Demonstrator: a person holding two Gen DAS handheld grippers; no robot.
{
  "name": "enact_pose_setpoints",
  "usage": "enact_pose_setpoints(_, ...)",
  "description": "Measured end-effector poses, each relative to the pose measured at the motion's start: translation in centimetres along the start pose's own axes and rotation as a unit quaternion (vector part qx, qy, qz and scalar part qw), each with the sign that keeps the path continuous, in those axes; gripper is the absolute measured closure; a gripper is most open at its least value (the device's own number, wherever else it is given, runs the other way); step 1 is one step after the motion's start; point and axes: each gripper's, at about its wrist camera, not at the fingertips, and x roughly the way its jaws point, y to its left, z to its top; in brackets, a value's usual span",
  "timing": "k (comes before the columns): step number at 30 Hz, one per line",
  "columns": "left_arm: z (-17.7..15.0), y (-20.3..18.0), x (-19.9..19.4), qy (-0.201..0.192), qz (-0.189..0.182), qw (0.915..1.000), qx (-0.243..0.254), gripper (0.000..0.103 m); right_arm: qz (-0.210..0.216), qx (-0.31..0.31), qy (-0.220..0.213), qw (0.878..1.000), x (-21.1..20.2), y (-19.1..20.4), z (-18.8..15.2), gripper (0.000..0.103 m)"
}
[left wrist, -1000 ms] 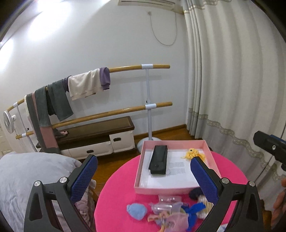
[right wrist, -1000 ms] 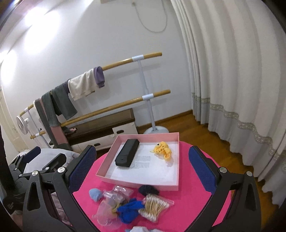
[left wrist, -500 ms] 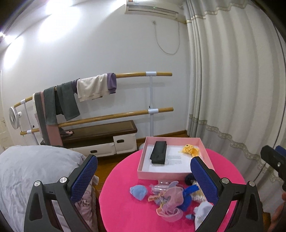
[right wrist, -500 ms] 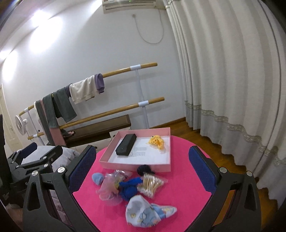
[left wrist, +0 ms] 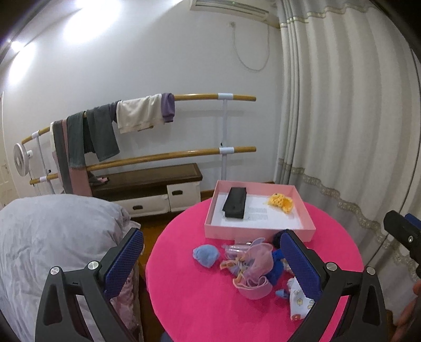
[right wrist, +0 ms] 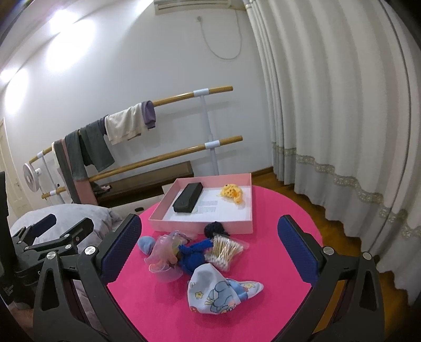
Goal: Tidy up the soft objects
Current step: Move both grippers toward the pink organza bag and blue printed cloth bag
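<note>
Two claws hang wide apart and hold nothing. Soft things lie in a heap near the desk's middle, just before the pink box [right wrist: 208, 226]. Nearest the right claw [right wrist: 210, 250] is the printed cloth [right wrist: 218, 292], its long side lying left to right.

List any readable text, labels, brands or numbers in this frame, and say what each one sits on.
No text can be read in either view.
Printed sheet lining the pink box: grey blocks of print, too small and blurred to read.
Air conditioner on the wall: no legible brand or display.
Patterned cloth on the pink table: cartoon figures only, no letters visible.
Cotton swab bag: no label visible.
</note>
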Motion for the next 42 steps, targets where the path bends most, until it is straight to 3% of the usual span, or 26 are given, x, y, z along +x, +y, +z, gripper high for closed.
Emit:
enact_pose_setpoints(9, 0.6, -0.1, 3.2, 0.034, 0.0, 0.9994, -0.001, 0.0, -0.013, 0.002, 0.028, 1.0, 1.5, -0.9, -1.6, 0.0)
enact_pose_setpoints(26, -1.8, -0.6, 11.6, 0.121, -0.006, 0.9927, 0.007, 0.0, 0.002, -0.026, 0.178, 0.984, 9.6, -1.1, -10.1, 0.0)
enact_pose_setpoints(35, -2.8, -0.6, 15.4, 0.138, -0.012, 0.9903, 0.005, 0.0, 0.006, -0.043, 0.216, 0.976, 13.1, -1.4, -12.1, 0.0)
enact_pose_setpoints(42, -3.0, -1.5, 18.6, 0.154, -0.03, 0.9875, 0.002, 0.0, -0.002, -0.091, 0.223, 0.971, 15.2, -1.4, -12.8, 0.0)
